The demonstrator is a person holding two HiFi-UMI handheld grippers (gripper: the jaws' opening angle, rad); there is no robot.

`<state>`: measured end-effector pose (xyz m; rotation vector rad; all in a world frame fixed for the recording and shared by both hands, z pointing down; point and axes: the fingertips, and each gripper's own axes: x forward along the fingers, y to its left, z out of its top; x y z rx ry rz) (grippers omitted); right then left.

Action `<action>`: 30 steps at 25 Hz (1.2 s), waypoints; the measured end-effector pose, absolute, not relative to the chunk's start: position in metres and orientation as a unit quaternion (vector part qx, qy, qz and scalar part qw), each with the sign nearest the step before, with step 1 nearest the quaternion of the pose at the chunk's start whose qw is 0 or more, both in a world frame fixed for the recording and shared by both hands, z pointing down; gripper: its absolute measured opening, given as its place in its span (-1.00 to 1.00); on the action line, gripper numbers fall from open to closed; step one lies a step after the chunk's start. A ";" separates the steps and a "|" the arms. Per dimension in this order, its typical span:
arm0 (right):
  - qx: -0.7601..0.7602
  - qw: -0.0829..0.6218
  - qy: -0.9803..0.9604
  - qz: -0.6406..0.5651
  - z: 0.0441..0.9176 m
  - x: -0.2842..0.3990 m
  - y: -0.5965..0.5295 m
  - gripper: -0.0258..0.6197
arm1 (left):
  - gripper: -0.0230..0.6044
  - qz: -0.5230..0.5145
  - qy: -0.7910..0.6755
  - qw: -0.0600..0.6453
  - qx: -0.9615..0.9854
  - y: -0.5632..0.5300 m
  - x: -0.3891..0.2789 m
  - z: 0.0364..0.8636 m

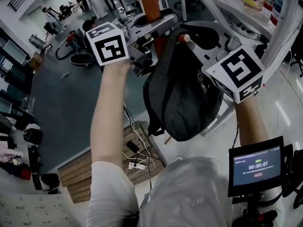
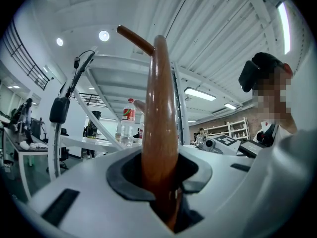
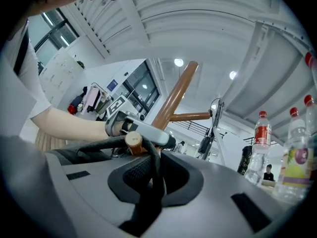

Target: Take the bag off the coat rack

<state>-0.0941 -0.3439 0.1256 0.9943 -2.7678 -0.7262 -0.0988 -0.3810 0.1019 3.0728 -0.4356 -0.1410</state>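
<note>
The brown wooden rack pole (image 1: 150,1) leaves the top edge. The dark grey fabric bag (image 1: 184,98) hides its lower part.

Grey floor (image 1: 71,93), white ribbed ceiling (image 2: 223,33) w/ round lights (image 2: 103,35), big windows (image 3: 141,88)

Red-labelled bottle (image 2: 128,118) on white table (image 2: 84,142), power strip (image 1: 138,165), cables (image 1: 135,136) on wooden decking (image 1: 78,174)

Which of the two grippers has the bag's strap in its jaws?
The right gripper: its jaws close on the black strap by the peg where the bag hangs. The left gripper clamps the brown rack pole instead.
</note>
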 end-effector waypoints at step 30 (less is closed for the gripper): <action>0.337 0.037 -0.934 -0.112 0.267 -0.039 -0.264 -0.78 | -0.41 -0.005 -0.265 -0.075 0.961 -0.389 -0.132 0.150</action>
